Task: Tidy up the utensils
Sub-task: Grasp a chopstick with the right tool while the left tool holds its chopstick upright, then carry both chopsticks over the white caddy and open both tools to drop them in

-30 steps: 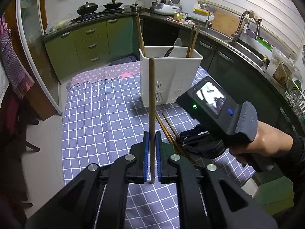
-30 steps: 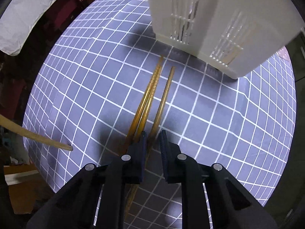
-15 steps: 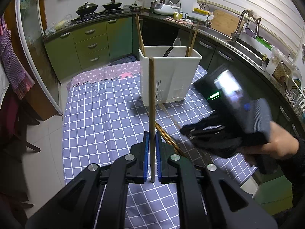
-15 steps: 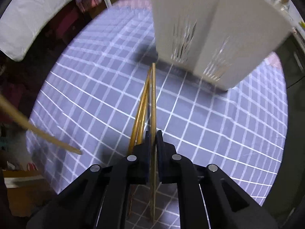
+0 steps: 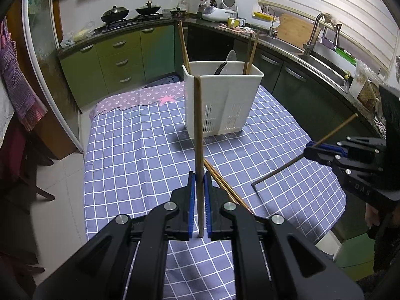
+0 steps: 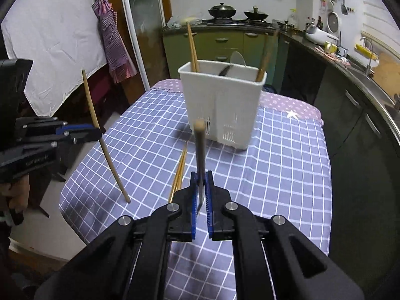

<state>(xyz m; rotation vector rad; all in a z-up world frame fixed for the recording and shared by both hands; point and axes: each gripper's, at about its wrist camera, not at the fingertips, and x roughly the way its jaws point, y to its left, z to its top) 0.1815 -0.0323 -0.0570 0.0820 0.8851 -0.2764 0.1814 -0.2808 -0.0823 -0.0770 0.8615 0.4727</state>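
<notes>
Chopsticks look light, stiff and slippery: left gripper (image 5: 199, 195) clamps one (image 5: 198, 135) near its lower end, right gripper (image 6: 201, 195) clenches another (image 6: 200, 160). Gripping mid-shaft would likely steady them; two more (image 6: 178, 175) lie near the table's (image 6: 287, 175) front edge, before the holder (image 6: 222, 100).

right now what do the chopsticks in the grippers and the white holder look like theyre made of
The chopstick in the left gripper looks like plain pale wood or bamboo: matte tan, no shine. The chopstick in the right gripper is blurred; its round pale tip suggests the same. The holder looks like moulded plastic: smooth, uniform white, with slotted drain holes low on its walls.
</notes>
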